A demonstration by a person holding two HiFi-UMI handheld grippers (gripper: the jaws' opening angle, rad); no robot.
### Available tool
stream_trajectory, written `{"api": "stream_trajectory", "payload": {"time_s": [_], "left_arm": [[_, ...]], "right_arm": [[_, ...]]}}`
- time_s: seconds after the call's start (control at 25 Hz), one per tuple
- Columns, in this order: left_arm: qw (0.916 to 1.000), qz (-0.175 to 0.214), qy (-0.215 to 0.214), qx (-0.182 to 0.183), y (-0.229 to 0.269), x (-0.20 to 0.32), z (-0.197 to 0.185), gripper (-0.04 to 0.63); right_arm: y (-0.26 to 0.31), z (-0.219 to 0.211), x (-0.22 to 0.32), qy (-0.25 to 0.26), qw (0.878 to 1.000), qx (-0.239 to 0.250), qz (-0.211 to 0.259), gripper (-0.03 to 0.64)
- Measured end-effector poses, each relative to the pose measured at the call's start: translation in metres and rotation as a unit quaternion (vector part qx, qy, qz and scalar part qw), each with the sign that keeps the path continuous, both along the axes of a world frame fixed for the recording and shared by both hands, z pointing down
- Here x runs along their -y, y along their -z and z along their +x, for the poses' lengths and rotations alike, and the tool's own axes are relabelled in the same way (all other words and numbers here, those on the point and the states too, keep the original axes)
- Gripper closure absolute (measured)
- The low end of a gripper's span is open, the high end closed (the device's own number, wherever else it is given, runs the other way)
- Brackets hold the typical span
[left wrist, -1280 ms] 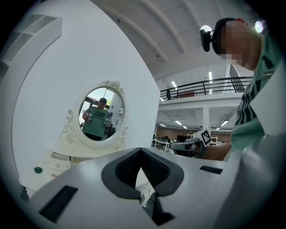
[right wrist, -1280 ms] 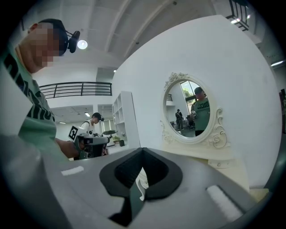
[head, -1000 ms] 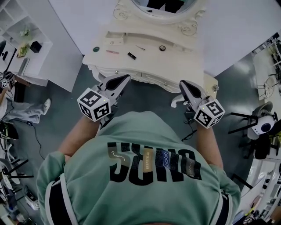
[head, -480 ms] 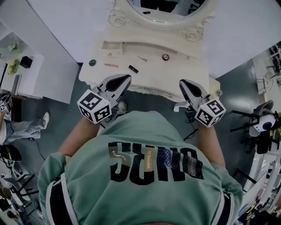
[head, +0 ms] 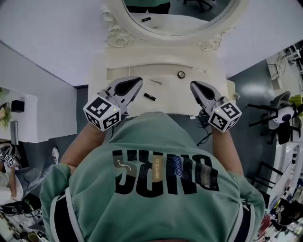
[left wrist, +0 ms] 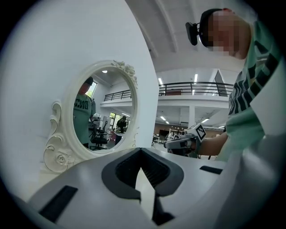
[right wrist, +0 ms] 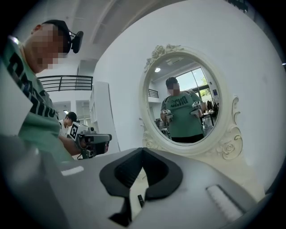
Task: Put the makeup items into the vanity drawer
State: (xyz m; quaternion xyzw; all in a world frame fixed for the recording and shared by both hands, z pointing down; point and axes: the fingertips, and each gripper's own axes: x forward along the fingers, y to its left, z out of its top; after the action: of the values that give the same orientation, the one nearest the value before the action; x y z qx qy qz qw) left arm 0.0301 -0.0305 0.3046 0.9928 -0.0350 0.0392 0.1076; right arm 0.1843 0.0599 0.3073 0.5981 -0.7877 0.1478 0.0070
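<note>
On the cream vanity top [head: 113, 75] lie a black lipstick [head: 149, 96], a thin pencil [head: 155, 82] and a small round pot [head: 181, 74]. My left gripper [head: 138, 82] hovers over the vanity's left front, shut and empty, with the lipstick just to its right. My right gripper [head: 193, 85] is over the right front, shut and empty, below and right of the pot. In the right gripper view the lipstick [right wrist: 140, 200] shows through the gap under the shut right gripper [right wrist: 143, 151]. The left gripper [left wrist: 141, 151] points level along the vanity front. No drawer is plainly visible.
An oval mirror [head: 180, 14] in a carved frame stands at the back of the vanity against a white wall. A white shelf unit [head: 19, 106] is at the left, chairs and a stand [head: 279, 116] at the right. My green shirt hides the vanity's front edge.
Both grippers have come forward from in front of the vanity to over its top. The vanity and mirror now sit much closer. Both jaws stay shut.
</note>
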Motion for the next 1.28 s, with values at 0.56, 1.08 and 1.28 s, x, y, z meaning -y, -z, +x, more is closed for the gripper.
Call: {"api": "stream_trajectory", "payload": {"time_s": [0.56,1.08,1.28], "left_arm": [[0.996,-0.046,0.074,0.021,-0.038,0.011,0.061,0.592],[0.9913,-0.064,0.094,0.066,-0.09,0.007,0.129,0.592],[0.9912,-0.072,0.071,0.086,-0.129,0.017,0.149,0.592]], "right_arm": [[-0.044,0.075,0.028,0.054,0.998,0.013,-0.034,0.606],[-0.126,0.123,0.046,0.098,0.99,-0.009,-0.1,0.567],[-0.182,0.123,0.067,0.093,0.984,-0.043,-0.143,0.507]]}}
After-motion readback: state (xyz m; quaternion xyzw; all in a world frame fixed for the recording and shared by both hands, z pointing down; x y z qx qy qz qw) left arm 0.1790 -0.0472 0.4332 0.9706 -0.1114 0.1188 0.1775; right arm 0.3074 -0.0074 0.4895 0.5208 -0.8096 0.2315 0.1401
